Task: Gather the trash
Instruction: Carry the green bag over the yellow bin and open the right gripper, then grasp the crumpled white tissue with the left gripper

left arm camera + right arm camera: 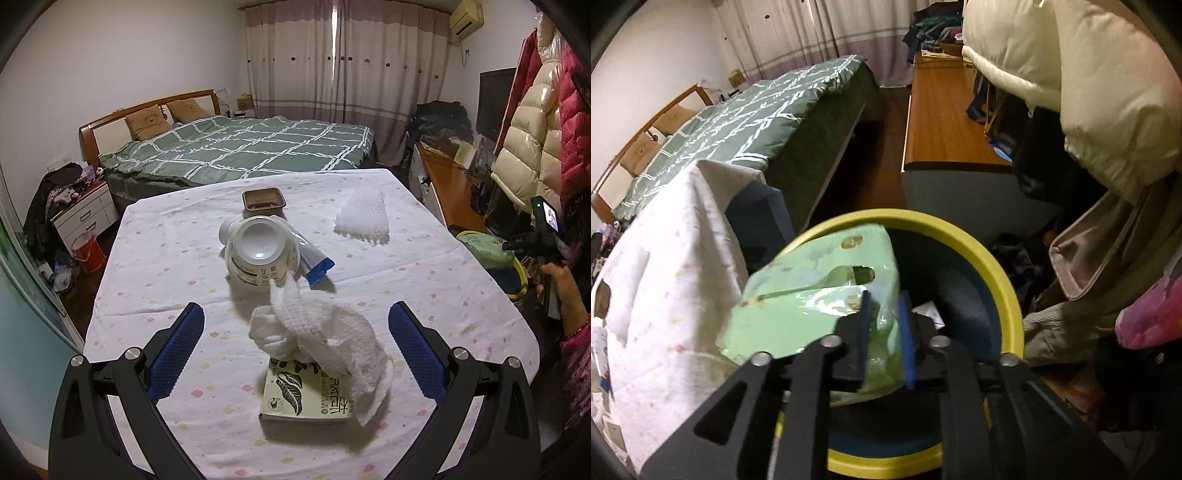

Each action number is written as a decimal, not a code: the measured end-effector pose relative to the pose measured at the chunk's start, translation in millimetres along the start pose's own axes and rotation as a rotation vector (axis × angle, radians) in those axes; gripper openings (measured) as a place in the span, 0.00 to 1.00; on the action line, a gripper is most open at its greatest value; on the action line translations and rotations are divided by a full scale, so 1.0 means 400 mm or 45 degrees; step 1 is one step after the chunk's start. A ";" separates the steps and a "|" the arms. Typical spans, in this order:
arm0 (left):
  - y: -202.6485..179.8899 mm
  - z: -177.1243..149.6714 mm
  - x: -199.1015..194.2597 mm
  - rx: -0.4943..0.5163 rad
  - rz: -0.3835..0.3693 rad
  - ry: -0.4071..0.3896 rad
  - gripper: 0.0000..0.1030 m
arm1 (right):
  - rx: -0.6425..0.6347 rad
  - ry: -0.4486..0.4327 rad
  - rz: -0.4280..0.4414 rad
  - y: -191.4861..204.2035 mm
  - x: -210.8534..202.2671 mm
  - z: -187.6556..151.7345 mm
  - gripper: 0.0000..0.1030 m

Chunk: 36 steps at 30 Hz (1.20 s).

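On my left side, my left gripper (295,325) hangs over the table (155,266) with its jaws spread wide and nothing gripped; its two blue fingers (177,350) stand well apart, one on either side of a crumpled white tissue (314,336); the tissue lies between them but touches neither pad, draped over the far end of a small printed carton (306,398) that lies flat on the spotted cloth; beyond the tissue a white bottle (258,254) lies on its side with its base towards me, a blue-ended tube (314,258) is tucked against its right flank, a little brown tub (264,201) stands behind them, and a second flat white tissue (364,218) lies apart towards the right edge; at the far right of that view a person's hand (561,291) holds my other tool beside the yellow-rimmed bin (522,273). On my right side, my right gripper (884,314) points down into that bin (1008,295), which stands just beside the draped table corner (676,258); a pale green plastic packet (812,306) rests tilted on the bin's near-left rim; its clear crinkled end lies between my jaws, which stand only narrowly apart; whether the pads press on the film I cannot tell; a scrap of white paper (929,310) lies deeper inside the dark blue bin.
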<state>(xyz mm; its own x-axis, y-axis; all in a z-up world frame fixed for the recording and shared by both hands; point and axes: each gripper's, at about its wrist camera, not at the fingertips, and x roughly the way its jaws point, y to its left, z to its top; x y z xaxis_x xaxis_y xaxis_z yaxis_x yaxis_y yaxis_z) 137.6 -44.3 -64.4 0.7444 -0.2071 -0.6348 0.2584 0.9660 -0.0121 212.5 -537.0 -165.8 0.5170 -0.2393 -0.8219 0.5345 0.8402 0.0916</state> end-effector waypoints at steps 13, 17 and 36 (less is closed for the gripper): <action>-0.018 -0.021 0.018 0.020 -0.016 0.050 0.95 | -0.054 -0.093 0.029 0.029 -0.093 -0.047 0.33; -0.038 -0.042 0.035 0.055 -0.047 0.091 0.95 | -0.087 -0.110 0.047 0.050 -0.117 -0.064 0.37; -0.064 -0.043 0.141 0.095 -0.064 0.195 0.70 | -0.127 -0.092 0.115 0.081 -0.126 -0.101 0.39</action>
<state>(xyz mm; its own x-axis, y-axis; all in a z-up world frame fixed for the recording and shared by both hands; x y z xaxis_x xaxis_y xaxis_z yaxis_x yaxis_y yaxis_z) 162.2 -78.1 -113.1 0.6287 -0.2231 -0.7450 0.3420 0.9397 0.0073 176.7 -478.1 -144.1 0.6086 -0.1918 -0.7699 0.4162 0.9033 0.1039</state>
